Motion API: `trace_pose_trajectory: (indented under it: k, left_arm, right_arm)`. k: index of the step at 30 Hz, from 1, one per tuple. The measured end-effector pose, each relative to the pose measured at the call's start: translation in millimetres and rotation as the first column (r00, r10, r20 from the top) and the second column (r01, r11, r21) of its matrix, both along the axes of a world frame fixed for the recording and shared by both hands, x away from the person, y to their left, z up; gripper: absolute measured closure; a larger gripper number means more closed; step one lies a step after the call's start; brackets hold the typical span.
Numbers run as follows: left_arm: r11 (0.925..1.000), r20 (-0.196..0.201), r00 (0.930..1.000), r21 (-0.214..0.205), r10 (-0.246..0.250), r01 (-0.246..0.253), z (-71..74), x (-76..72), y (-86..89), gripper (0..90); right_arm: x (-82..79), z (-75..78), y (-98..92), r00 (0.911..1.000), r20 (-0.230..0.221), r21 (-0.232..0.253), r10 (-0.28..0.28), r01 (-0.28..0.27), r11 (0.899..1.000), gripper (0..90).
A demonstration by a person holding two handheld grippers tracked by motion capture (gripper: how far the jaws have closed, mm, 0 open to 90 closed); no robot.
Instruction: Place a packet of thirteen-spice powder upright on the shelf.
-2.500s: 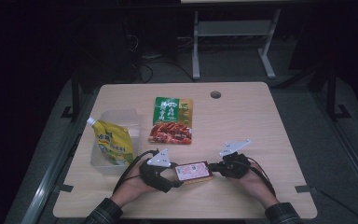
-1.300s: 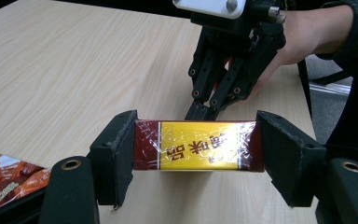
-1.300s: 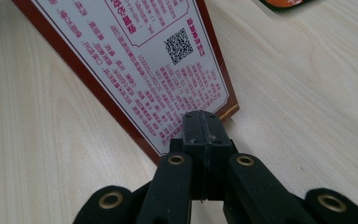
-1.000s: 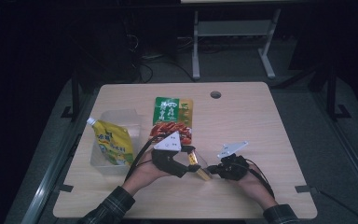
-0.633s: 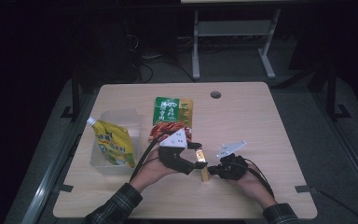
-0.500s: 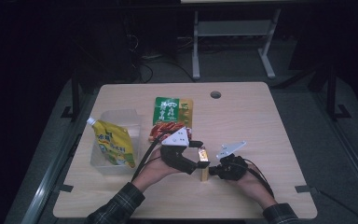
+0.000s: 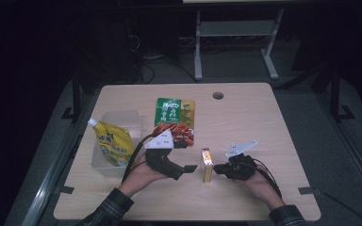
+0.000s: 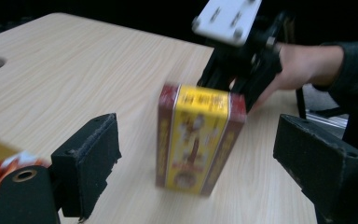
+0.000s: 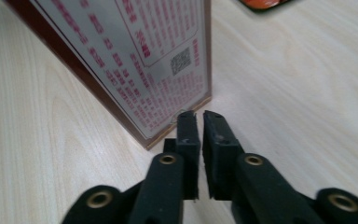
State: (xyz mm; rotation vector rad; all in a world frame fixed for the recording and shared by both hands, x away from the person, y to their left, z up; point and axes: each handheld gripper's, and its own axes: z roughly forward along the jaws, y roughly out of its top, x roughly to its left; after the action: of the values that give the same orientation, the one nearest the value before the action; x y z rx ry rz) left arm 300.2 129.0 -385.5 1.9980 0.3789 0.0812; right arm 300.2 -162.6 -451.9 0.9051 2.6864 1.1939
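Yellow box (image 7: 207, 165) stands free between spread left gripper (image 7: 192, 168) and nearly shut right gripper (image 7: 218, 168).

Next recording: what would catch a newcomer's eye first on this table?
A small red-and-yellow box stands on end near the table's front edge, between the two hand-held grippers. The left hand-held gripper has just been opening; its jaws stand wide, apart from the box. The right hand-held gripper sits nearly shut at the box's lower corner. Behind them lie a green-and-red snack packet and, to the left, a clear tub holding a yellow pouch.
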Motion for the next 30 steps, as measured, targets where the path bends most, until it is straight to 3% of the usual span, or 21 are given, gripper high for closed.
trace_pose_trajectory:
  k: [2,6,12,22,25,30]
  left_arm:
    - [0.9997,-0.005,0.9998,0.015,0.019,-0.019,-3.0,-4.0,7.7,14.0]
    - [0.9983,-0.027,0.9989,0.044,0.039,-0.038,-11.6,-12.9,21.6,14.3]
    - [0.9967,-0.062,0.9964,0.061,0.058,-0.054,-25.5,-28.1,36.2,14.9]
    - [0.9916,-0.087,0.9939,0.116,0.068,-0.058,-38.5,-52.1,58.1,14.9]
    - [0.99,-0.095,0.9919,0.121,0.084,-0.073,-41.9,-54.9,64.8,15.0]
    - [0.9886,-0.11,0.99,0.131,0.088,-0.073,-45.3,-56.6,66.9,15.2]
  right_arm:
    - [-0.9,2.9,-3.8,0.9999,0.011,0.006,-0.005,0.005,1.0,80.8]
    - [-7.4,8.7,-13.0,1.0,0.0,0.031,-0.004,0.004,1.0,90.0]
    - [-20.2,1.7,-10.0,0.9984,-0.04,0.002,0.041,-0.041,0.999,90.0]
    - [-12.1,-10.6,6.8,0.9928,-0.06,-0.035,0.103,-0.105,0.994,90.0]
    - [-11.8,-11.0,9.1,0.9939,-0.057,-0.039,0.095,-0.097,0.994,90.0]
    - [4.1,-10.6,9.7,0.9985,-0.028,-0.033,0.048,-0.049,0.998,90.0]
